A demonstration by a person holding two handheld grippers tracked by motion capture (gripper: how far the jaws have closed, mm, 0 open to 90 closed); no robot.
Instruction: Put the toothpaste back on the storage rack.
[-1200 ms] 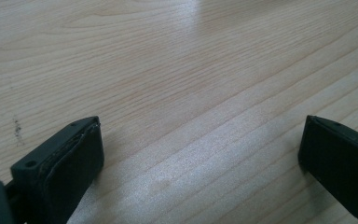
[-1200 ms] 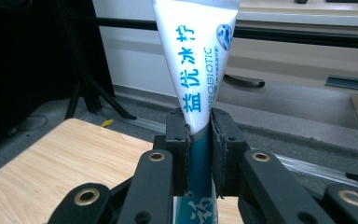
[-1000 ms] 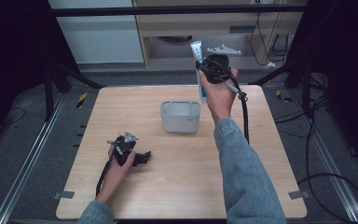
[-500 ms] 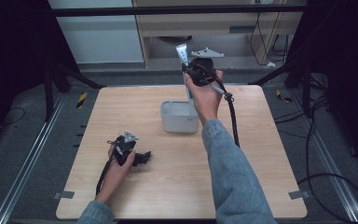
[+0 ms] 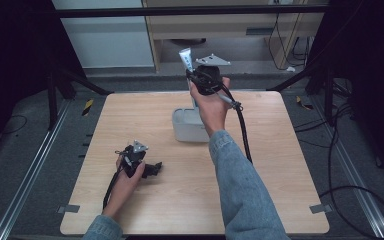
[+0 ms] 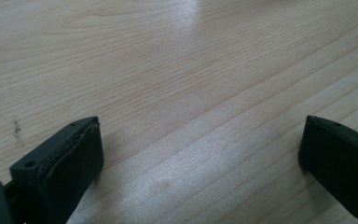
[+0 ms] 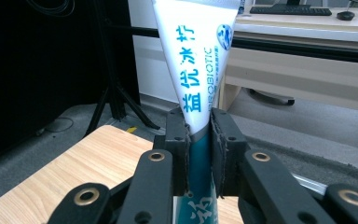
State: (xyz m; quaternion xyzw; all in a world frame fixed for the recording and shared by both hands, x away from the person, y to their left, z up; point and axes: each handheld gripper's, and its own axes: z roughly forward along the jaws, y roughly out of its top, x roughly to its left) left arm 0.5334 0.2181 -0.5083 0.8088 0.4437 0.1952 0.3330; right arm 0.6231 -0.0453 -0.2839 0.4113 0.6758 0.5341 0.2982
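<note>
Pinching a glossy tapered toothpaste tube (image 7: 198, 70), right tongs (image 7: 199, 140); left tongs (image 6: 200, 163) apart on woodgrain.

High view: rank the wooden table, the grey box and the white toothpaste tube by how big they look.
1. Light wooden table, by far the largest.
2. Grey rectangular box, partly hidden by the forearm.
3. White and teal toothpaste tube, smallest as seen; it is lifted closer to the camera and partly hidden in the right gripper.

Only thing in the way on the table (image 5: 280, 165) is the white bin (image 5: 187, 127) near the back middle. Left, right and front of the bin it's bare wood, easy passing.
</note>
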